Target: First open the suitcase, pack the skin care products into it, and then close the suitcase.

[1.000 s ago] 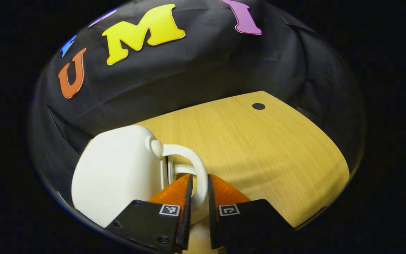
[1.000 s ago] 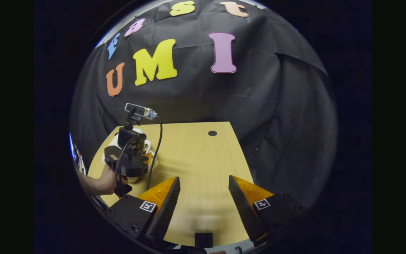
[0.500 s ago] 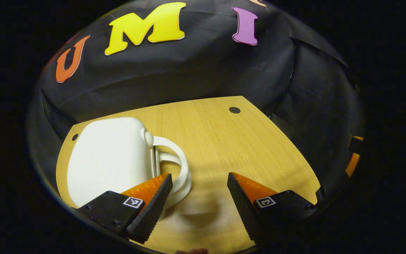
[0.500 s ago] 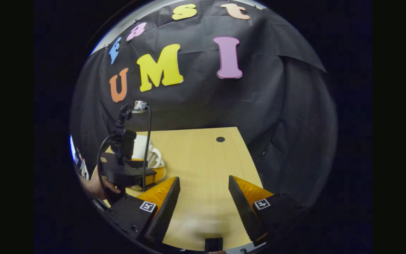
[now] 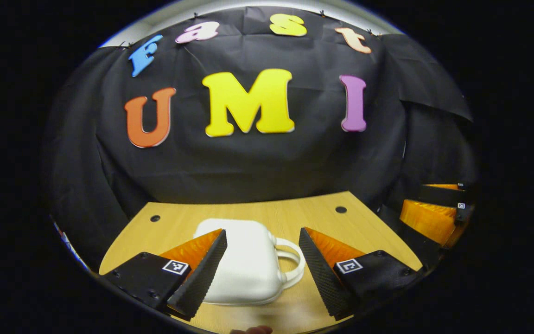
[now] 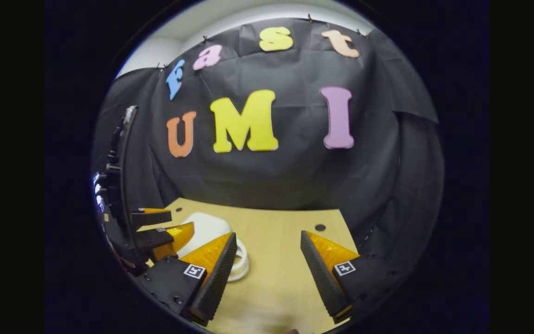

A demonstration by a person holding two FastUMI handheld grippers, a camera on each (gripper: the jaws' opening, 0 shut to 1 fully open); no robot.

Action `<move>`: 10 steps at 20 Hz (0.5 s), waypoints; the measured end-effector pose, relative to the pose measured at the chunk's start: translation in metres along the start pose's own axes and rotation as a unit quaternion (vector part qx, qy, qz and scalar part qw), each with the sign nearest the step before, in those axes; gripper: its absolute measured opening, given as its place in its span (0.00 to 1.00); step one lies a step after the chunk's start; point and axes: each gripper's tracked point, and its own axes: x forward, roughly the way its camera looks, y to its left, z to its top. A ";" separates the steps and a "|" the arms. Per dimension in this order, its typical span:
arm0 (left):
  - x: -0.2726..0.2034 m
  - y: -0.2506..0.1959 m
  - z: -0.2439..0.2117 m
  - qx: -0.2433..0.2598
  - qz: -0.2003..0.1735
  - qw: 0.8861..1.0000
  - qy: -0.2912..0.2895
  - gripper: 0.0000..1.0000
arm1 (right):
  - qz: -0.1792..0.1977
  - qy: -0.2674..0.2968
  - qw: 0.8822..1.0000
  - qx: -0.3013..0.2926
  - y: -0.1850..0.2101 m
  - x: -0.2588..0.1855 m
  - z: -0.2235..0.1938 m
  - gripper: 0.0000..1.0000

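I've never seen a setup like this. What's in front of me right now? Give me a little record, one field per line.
Surface: wooden table in front of a black cloth wall.
Main object: small white suitcase, lying closed on the table, its handle toward the right in the left gripper view.
Left gripper: open, raised, touching nothing.
Right gripper: open, holding nothing.
Gripper fingers: orange with black textured pads.
Skin care products: none seen on the table.
Task stage: suitcase looks shut, so packing may be finished; contents hidden.

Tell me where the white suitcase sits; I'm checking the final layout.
In the left gripper view the white suitcase lies closed on the wooden table, beyond the open left gripper, handle toward that view's right.
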 end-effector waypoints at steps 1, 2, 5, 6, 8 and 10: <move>-0.004 0.010 0.020 -0.008 0.008 0.999 -0.030 0.99 | 0.002 -0.021 1.000 -0.005 0.006 0.000 0.014 0.82; -0.009 0.017 0.039 -0.013 0.013 0.998 -0.055 0.99 | 0.000 -0.040 0.999 -0.010 0.010 0.000 0.028 0.81; -0.025 0.026 0.083 -0.030 0.014 0.993 -0.113 0.99 | -0.004 -0.079 0.997 -0.017 0.020 -0.009 0.053 0.81; -0.032 0.027 0.093 -0.035 0.012 0.991 -0.132 0.99 | -0.015 -0.098 0.995 -0.023 0.018 -0.014 0.062 0.82; -0.039 0.032 0.110 -0.034 0.019 0.987 -0.155 0.98 | -0.043 -0.141 0.988 -0.038 0.013 -0.023 0.080 0.81; -0.040 0.029 0.107 -0.030 0.024 0.987 -0.155 0.98 | -0.075 -0.176 0.980 -0.058 0.009 -0.031 0.093 0.77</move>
